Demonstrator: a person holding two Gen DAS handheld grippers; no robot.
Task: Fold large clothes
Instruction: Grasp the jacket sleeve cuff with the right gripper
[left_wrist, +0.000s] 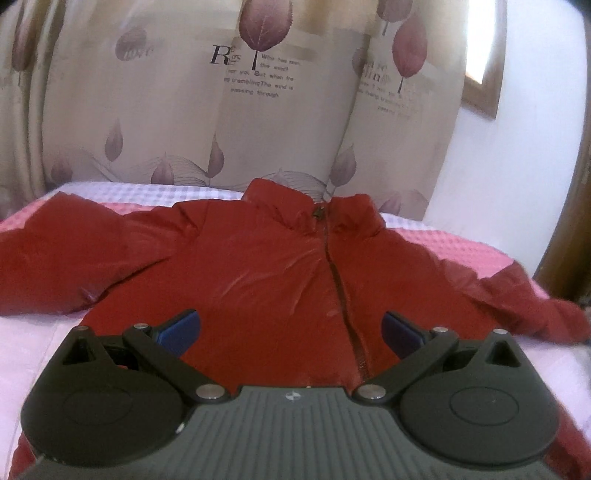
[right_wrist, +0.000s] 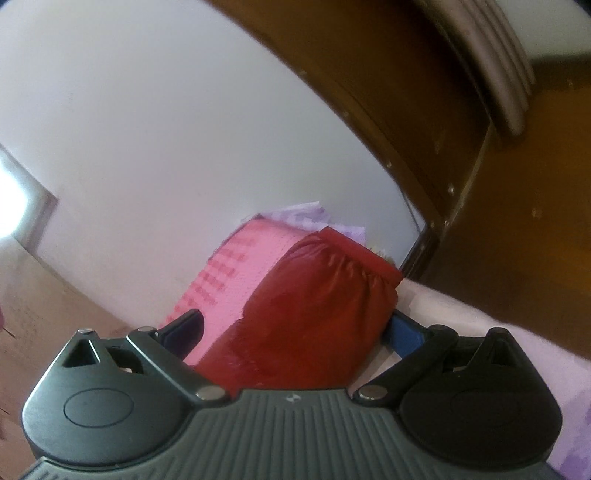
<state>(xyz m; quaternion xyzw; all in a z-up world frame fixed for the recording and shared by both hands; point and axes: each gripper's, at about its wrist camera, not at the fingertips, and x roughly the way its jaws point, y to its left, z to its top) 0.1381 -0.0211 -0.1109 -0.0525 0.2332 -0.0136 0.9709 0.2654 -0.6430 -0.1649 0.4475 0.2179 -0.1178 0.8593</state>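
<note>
Bed (left_wrist: 461, 243) carried a pink waffle blanket with a lilac checked sheet (left_wrist: 155, 190) at its far edge. Behind it hung a beige curtain (left_wrist: 166, 110) with printed leaves and text; white wall (left_wrist: 517, 147) to the right of that, with a wood-framed window edge (left_wrist: 480, 92).

Left tongs (left_wrist: 291, 328): spread wide, blue pads (left_wrist: 181, 326) well apart, nothing between them. They hovered over the lower front of the red jacket (left_wrist: 258, 277), contact not clear. Jacket lay flat, front up and zipped, collar at the far end, sleeves spread to either side; zipper (left_wrist: 338, 280) ran just inside the right pad.

Right tongs (right_wrist: 291, 332): also spread wide. The jacket's right sleeve (right_wrist: 314, 306) lay between the pads, cuff (right_wrist: 364, 254) pointing away. Right pad (right_wrist: 404, 334) sat against the sleeve's edge; left pad (right_wrist: 184, 330) stood apart from it, over the pink blanket (right_wrist: 236, 273). Not clamped.

Ahead and right of the right tongs: dark wooden panel (right_wrist: 517, 240) beside the bed. Farther ahead, a white wall; cardboard-coloured area (right_wrist: 33, 295) far left, blurred.
</note>
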